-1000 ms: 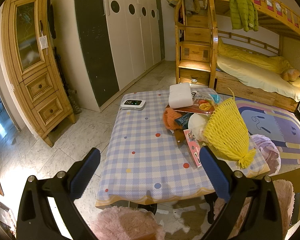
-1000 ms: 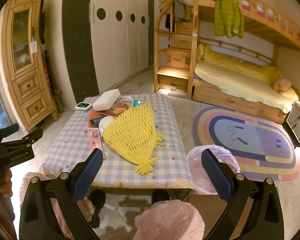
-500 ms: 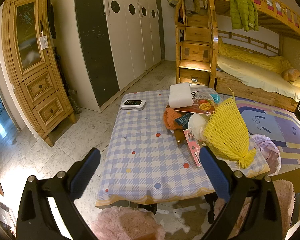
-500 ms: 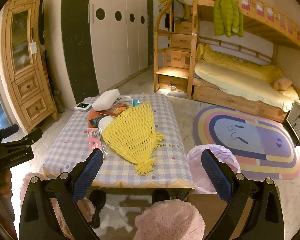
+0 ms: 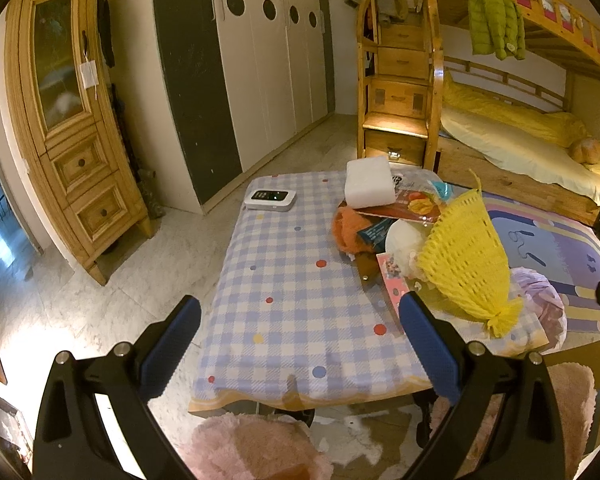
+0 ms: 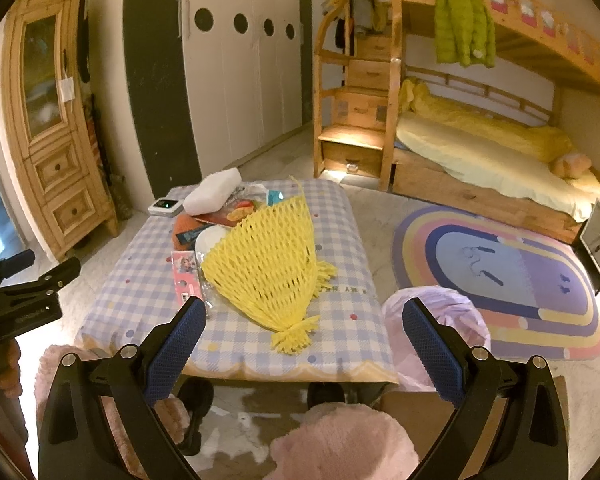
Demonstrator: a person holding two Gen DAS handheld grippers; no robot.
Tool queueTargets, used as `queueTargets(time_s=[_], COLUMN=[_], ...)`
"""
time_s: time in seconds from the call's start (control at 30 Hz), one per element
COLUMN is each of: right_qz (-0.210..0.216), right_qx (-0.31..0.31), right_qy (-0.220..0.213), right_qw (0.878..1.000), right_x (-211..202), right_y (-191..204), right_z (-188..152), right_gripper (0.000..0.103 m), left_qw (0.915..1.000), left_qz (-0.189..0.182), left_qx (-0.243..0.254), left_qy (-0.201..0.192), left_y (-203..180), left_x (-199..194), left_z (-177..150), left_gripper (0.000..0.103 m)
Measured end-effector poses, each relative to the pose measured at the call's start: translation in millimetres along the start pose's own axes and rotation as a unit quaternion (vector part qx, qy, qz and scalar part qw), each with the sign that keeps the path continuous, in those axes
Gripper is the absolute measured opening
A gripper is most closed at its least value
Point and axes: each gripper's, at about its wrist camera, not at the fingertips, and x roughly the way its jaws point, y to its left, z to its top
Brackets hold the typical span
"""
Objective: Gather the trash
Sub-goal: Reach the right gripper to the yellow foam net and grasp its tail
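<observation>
Left tool (image 5: 296,316) and right tool (image 6: 302,314) both spread wide, empty, held short of the bench (image 5: 284,280). Trash sits on the bench's right half: yellow net (image 6: 268,264) over wrappers (image 5: 412,206) and white foam block (image 5: 370,188). Pink bag (image 6: 440,316) beside the bench.

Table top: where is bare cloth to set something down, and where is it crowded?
The table is bare across its left half, between the white device and the near edge. It is crowded on the right: white foam block, wrappers, yellow foam net.
</observation>
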Motion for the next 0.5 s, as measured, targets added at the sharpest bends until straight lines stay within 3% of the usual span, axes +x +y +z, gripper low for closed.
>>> queueTargets(time_s=[0.33,0.5], right_qz=[-0.008,0.032], right_qx=[-0.001,0.031], right_qy=[0.022,0.016], right_qw=[1.0,0.999], right_x=[74,100], right_y=[12,8], right_z=[-1,2], right_gripper=[0.098,0.098], left_qw=[0.9996,0.9994], left_qz=[-0.013,-0.023], left_qx=[-0.026,-0.024], left_qy=[0.001,0.008], left_y=[5,0], left_x=[39,68], left_z=[1,3], left_gripper=[0.096,0.096])
